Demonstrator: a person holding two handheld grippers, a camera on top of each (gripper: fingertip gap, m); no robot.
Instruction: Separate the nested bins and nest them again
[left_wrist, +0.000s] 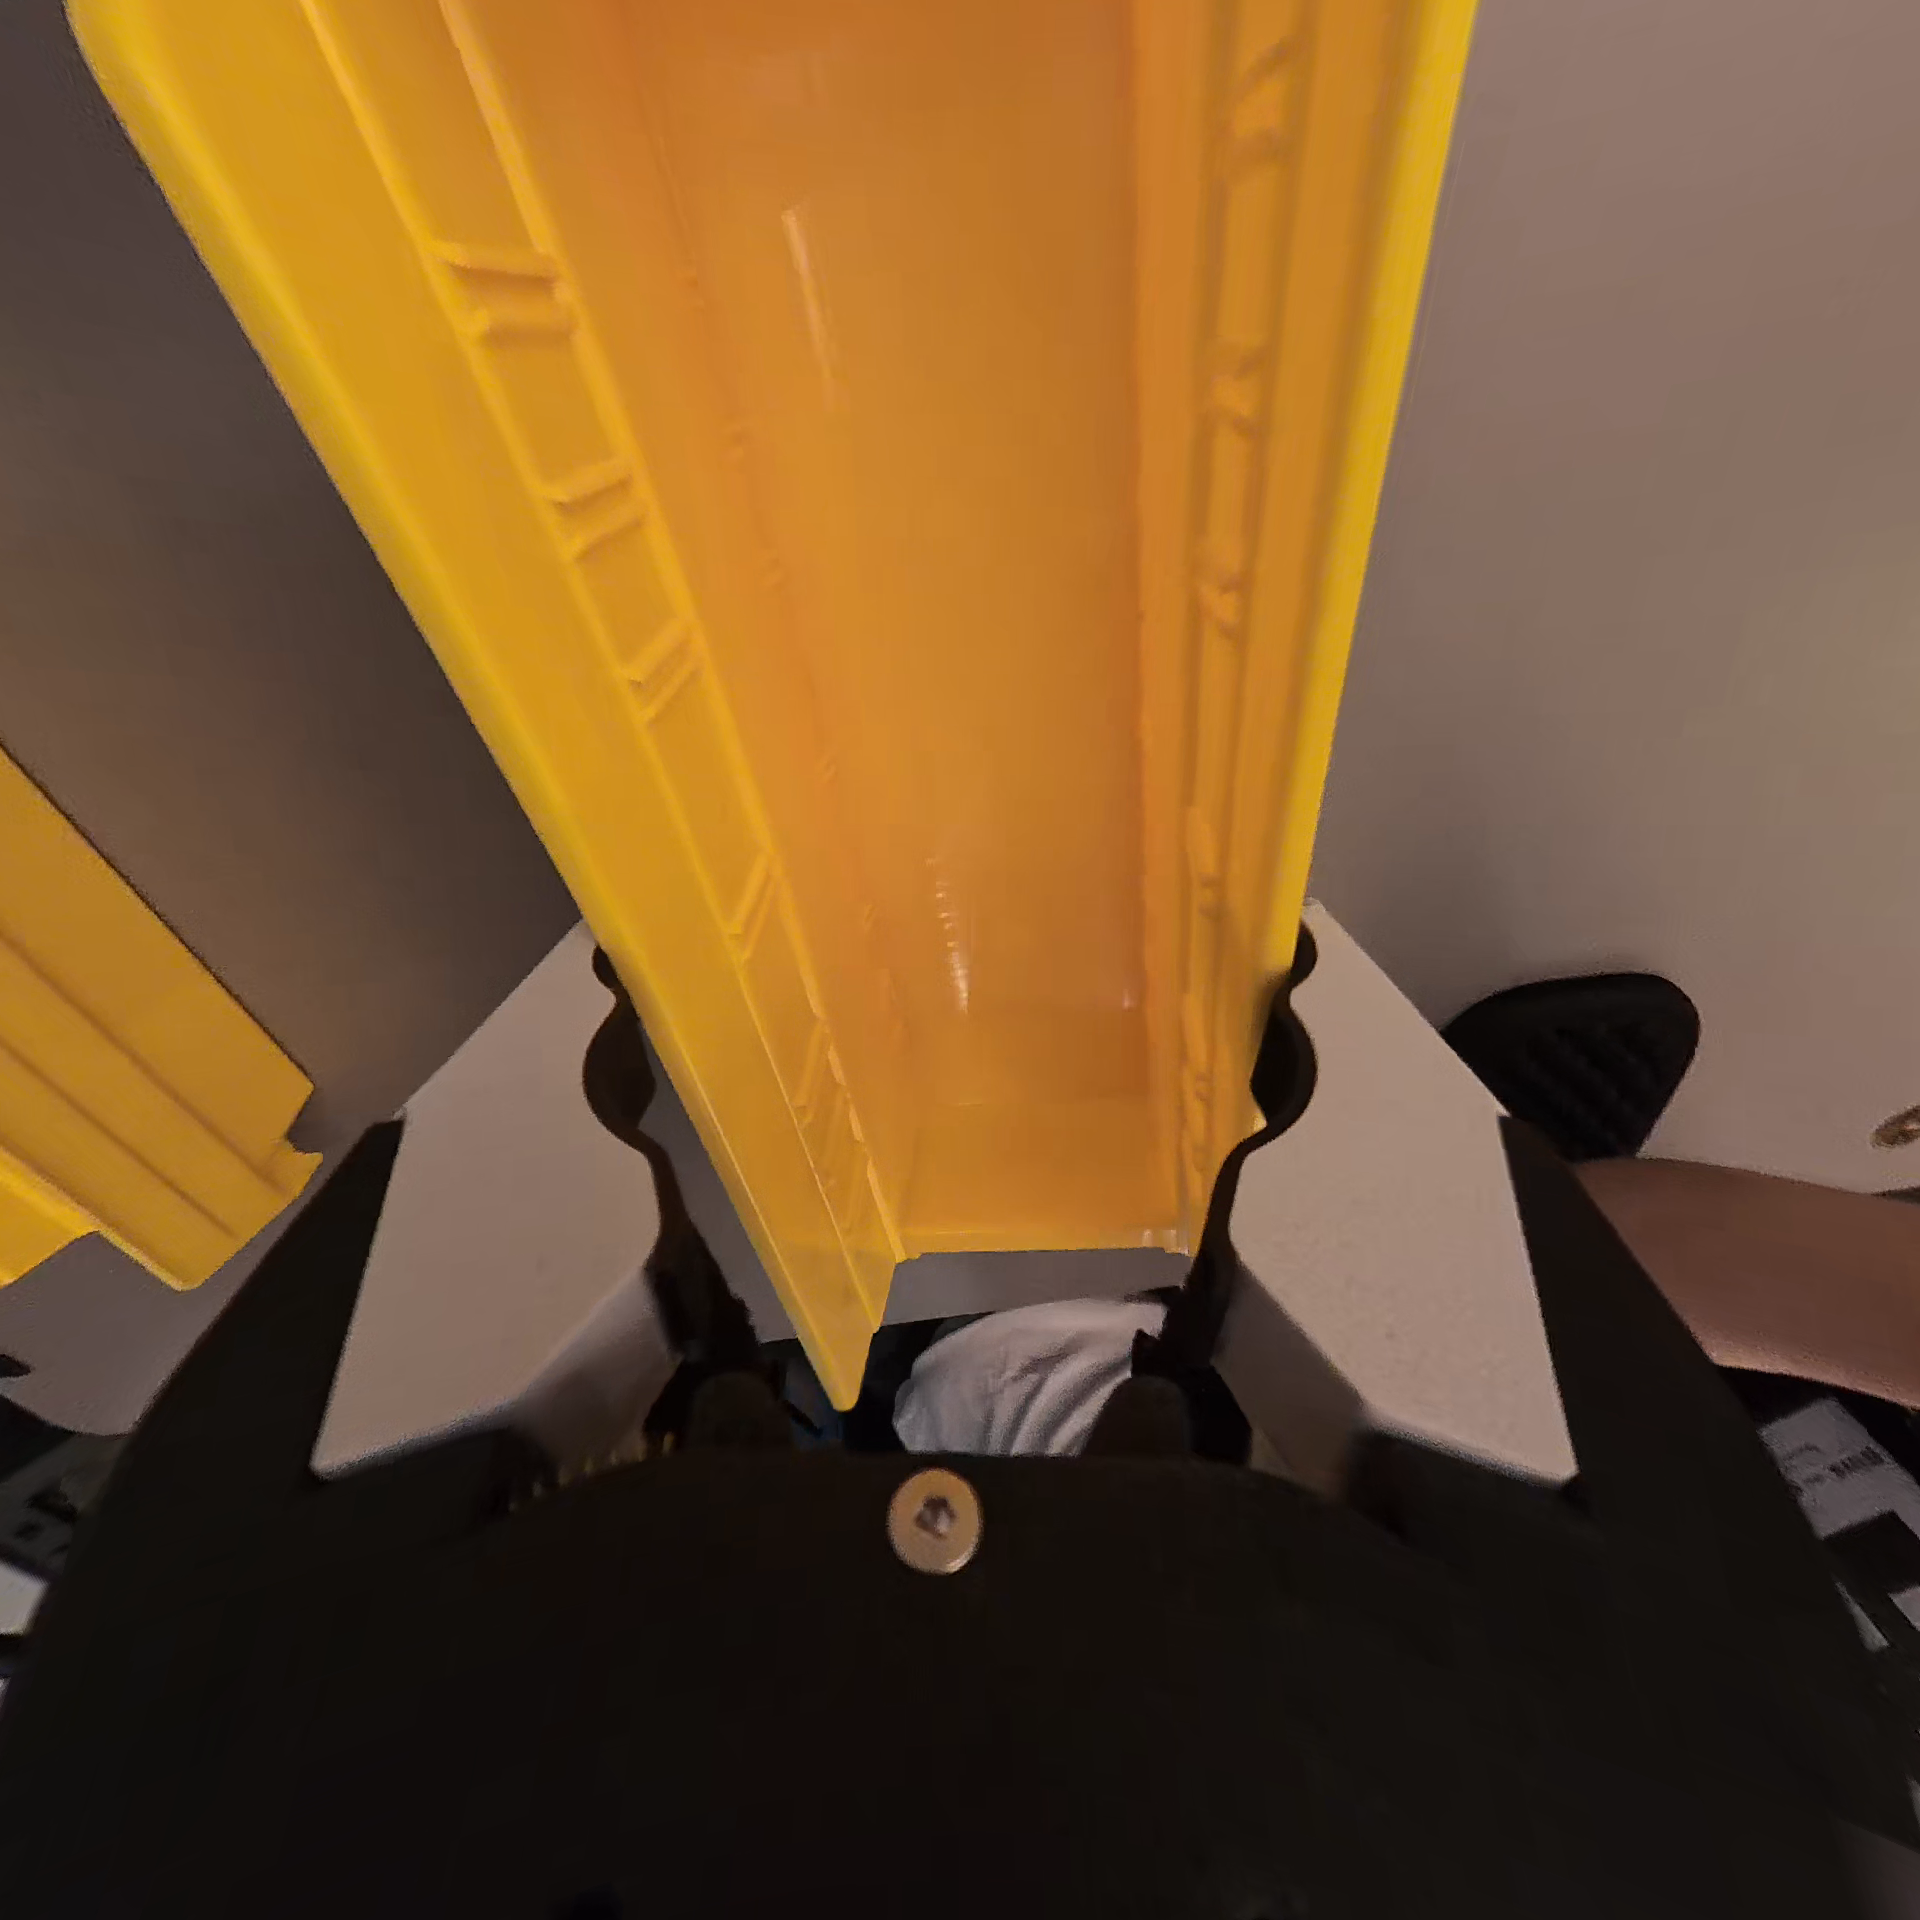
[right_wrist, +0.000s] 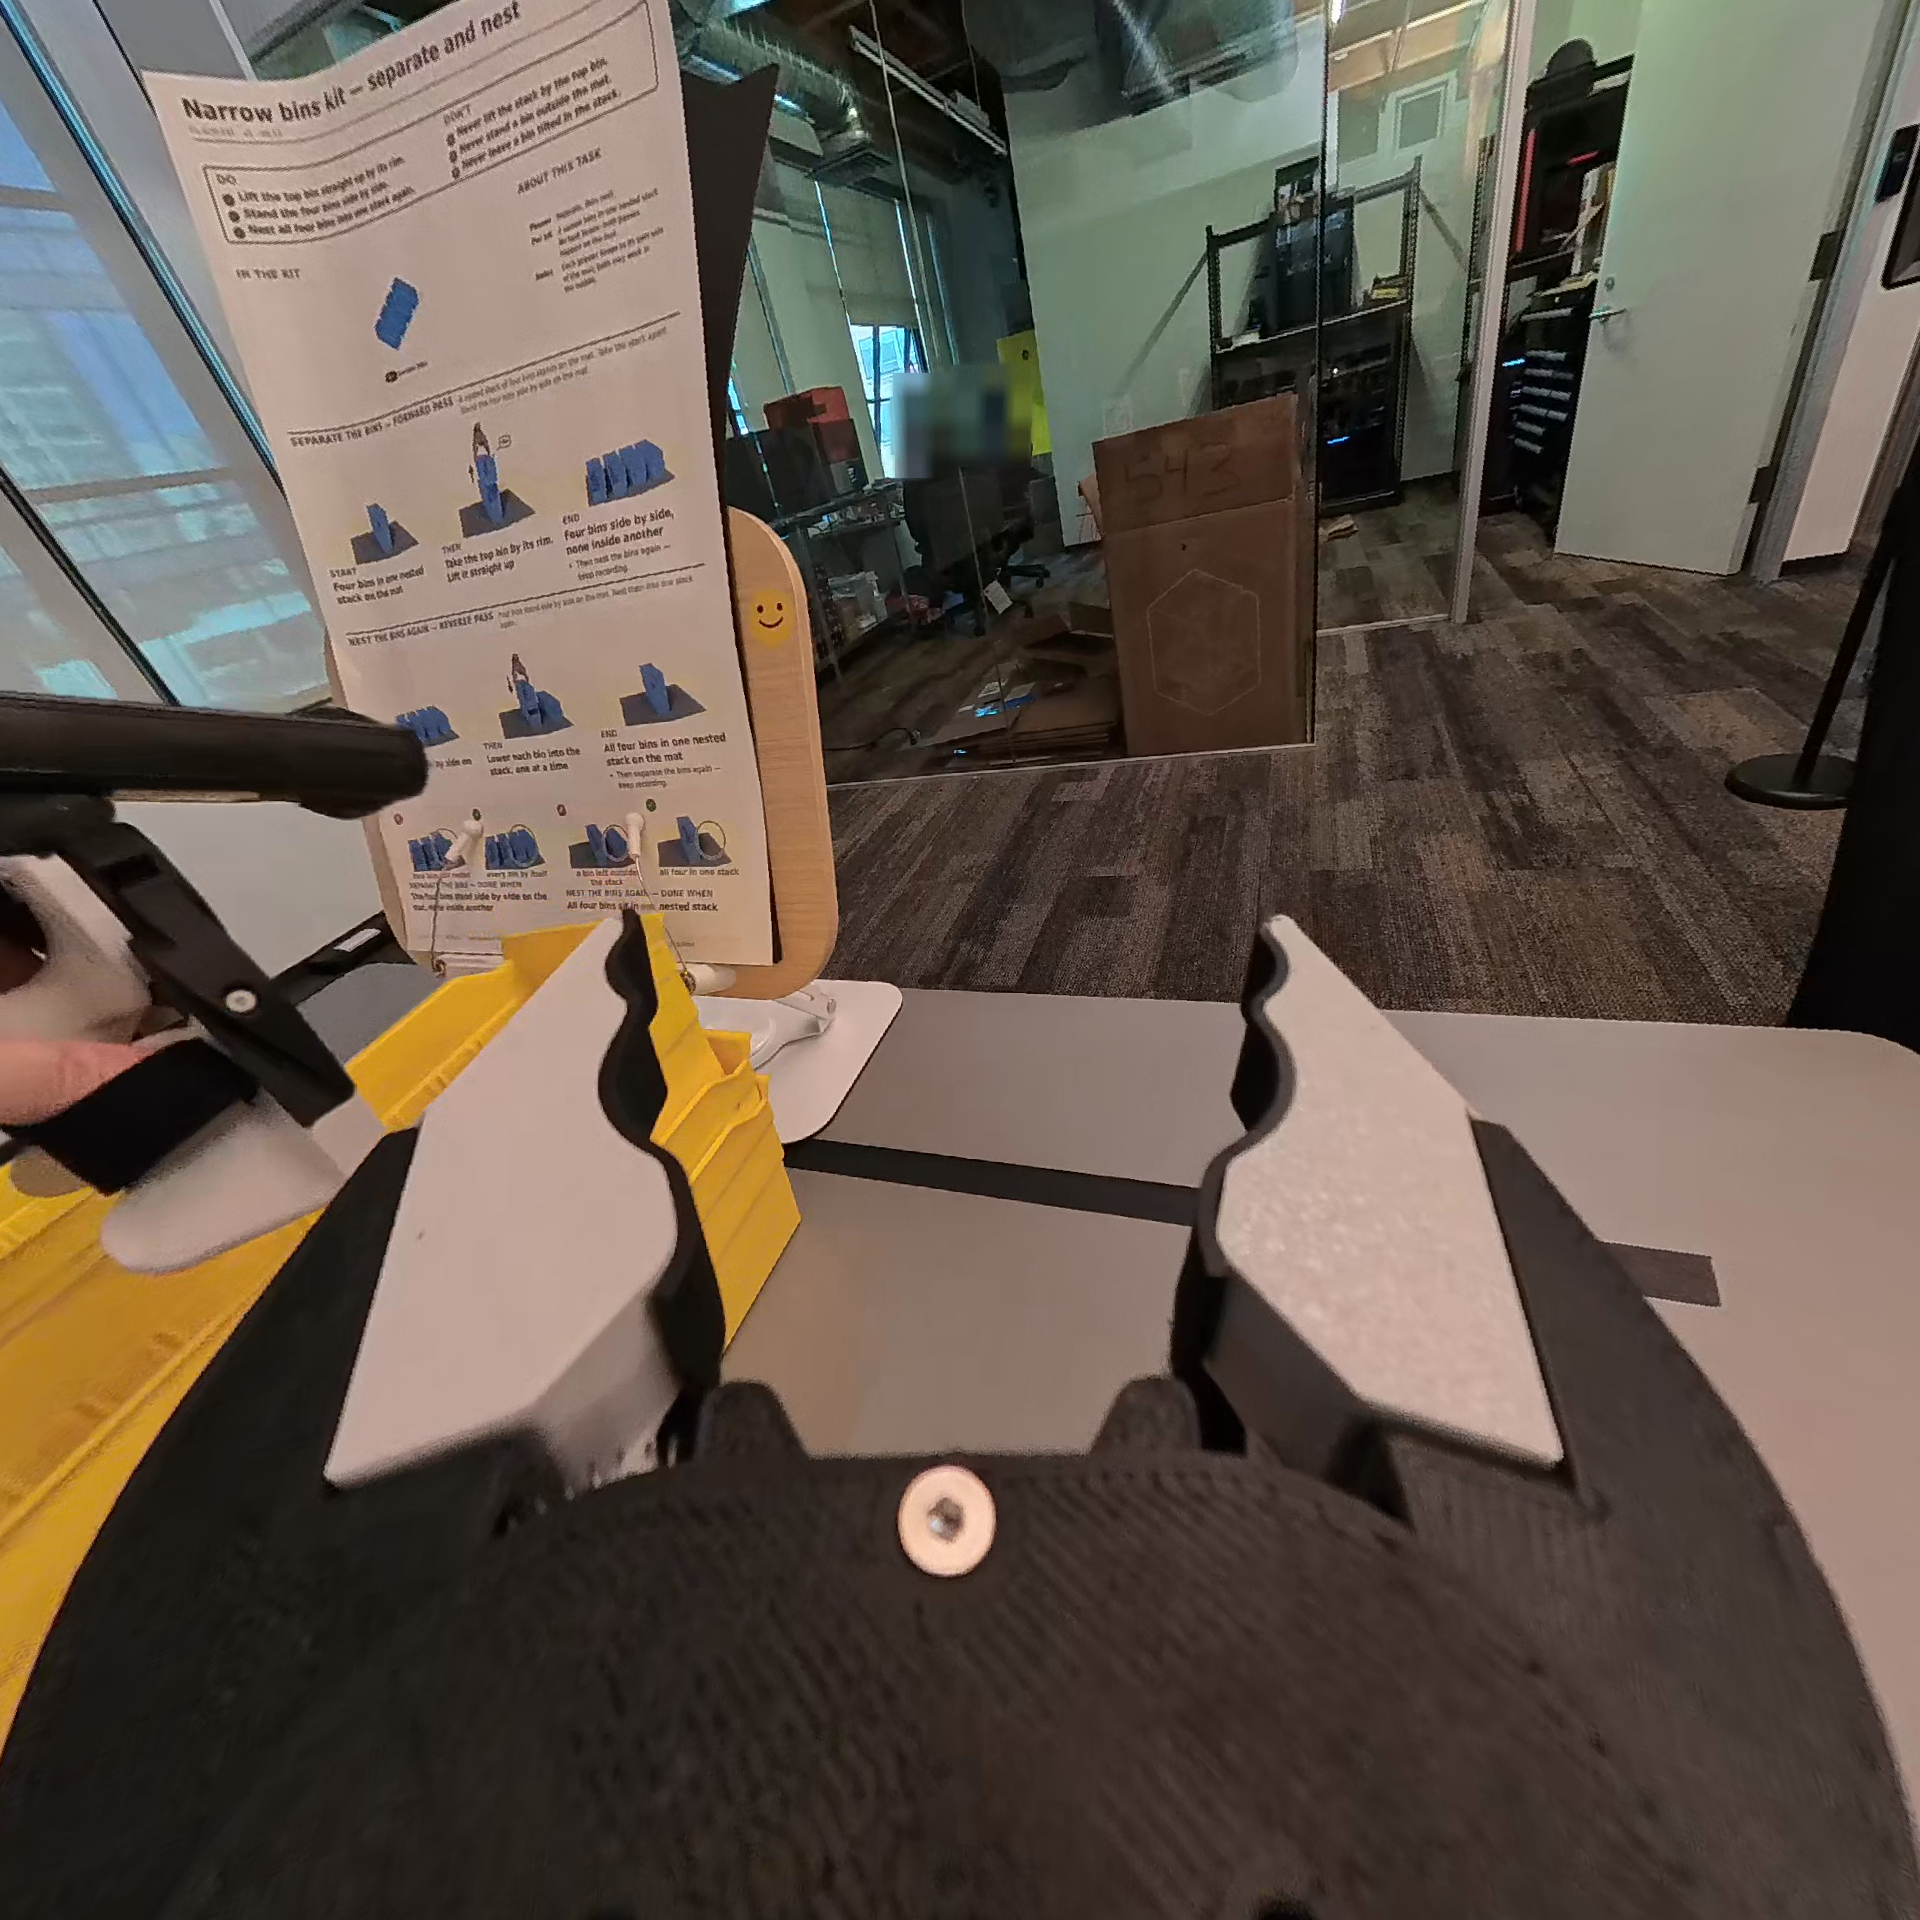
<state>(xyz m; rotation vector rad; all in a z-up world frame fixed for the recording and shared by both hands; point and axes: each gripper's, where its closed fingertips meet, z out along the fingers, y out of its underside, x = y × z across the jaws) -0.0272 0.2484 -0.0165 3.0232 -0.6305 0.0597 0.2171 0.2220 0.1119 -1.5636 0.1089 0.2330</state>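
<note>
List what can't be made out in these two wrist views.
- Left wrist view: far end of the held yellow bin is cut off by the top edge.
- Left wrist view: a second yellow bin is cut off by the left edge.
- Right wrist view: how many yellow bins are stacked is hidden behind the left hand-held gripper and the right hand-held gripper.
- Right wrist view: a blur patch in the glass.

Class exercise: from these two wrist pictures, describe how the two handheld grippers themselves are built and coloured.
Both the left gripper and the right gripper have a black textured body with one silver screw in the middle. Each has two pale grey wedge-shaped fingers, lined inside with wavy black pads. No cables show.
</note>
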